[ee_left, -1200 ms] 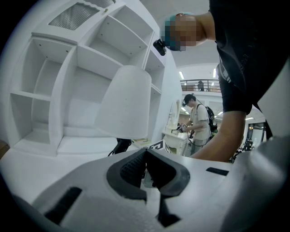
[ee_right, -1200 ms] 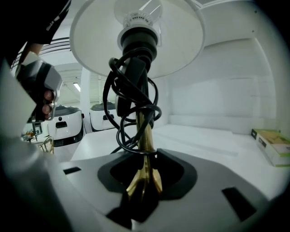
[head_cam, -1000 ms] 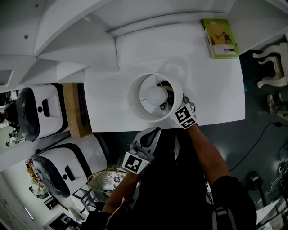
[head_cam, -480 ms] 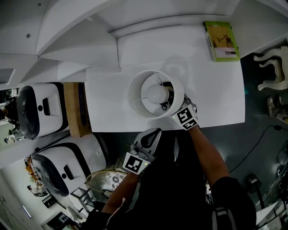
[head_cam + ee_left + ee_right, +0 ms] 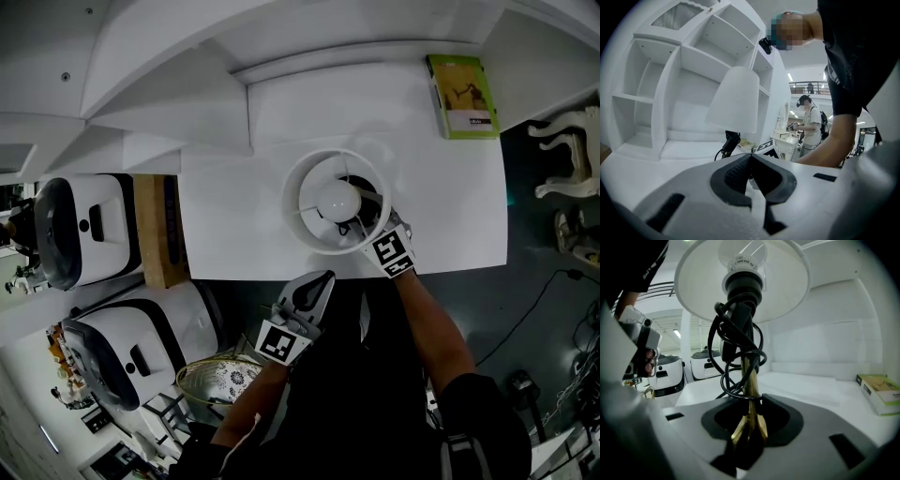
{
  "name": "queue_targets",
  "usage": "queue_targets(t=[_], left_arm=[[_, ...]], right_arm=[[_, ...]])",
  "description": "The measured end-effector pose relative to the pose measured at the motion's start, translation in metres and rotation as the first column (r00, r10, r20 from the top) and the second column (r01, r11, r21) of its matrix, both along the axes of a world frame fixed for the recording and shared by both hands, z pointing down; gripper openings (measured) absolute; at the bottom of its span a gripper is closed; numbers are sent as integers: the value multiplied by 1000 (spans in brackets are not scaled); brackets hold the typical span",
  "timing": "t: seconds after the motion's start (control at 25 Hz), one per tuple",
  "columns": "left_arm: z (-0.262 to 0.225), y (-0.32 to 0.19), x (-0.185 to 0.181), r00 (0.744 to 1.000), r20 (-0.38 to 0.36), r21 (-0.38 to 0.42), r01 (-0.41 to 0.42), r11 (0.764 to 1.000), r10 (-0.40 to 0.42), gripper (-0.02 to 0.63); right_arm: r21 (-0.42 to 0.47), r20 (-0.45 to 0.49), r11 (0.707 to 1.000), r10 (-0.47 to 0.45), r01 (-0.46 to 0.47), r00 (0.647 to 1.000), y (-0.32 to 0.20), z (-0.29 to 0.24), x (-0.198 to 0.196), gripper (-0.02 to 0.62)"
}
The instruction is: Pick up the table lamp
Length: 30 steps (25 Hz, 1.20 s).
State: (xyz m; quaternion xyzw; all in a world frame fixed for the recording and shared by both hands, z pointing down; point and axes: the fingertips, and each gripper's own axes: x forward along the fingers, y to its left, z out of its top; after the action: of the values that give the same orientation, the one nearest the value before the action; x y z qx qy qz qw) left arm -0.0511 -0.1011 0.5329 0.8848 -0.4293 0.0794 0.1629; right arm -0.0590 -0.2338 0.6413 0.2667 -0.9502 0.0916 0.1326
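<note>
The right tongs (image 5: 749,425) pinch the brass stem of the table lamp (image 5: 337,202) near the desk's (image 5: 450,187) 6 o'clock edge, with the left tongs (image 5: 317,284) pressed together at the lamp's 7 o'clock.

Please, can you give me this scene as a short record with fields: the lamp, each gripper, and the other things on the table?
lamp: table lamp, white shade, bulb lit or unlit cannot be told
stem: brass stem, black cord wound round it
right: right gripper shut on the brass stem
left: left gripper shut, empty, at the table's near edge
surface: white table
other: green book, far right corner
</note>
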Motion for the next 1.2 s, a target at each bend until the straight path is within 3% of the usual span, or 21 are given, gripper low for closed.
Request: queue_targets(t=[0.24,0.4,0.76,1.2], left_arm=[[-5,-10,-7,1000,-2,26,24,999,-24,18],[-6,-14,-10,1000,16,89,18,996,-19,18],[-43,-31,-15,998,-34,108,58,992,-54,18],[-36,-25,-35,998,4,114,69,991,-70,18]], right_arm=[[15,3,1000,-6,6,1000,-2,-15,4,124],[21,-10,999,-25,26,1000,1,-21,11,124],[41,-30,999,-20,22,999,0,-58,19,124],[59,-33,998,10,-8,999,-4,-94,25,124]])
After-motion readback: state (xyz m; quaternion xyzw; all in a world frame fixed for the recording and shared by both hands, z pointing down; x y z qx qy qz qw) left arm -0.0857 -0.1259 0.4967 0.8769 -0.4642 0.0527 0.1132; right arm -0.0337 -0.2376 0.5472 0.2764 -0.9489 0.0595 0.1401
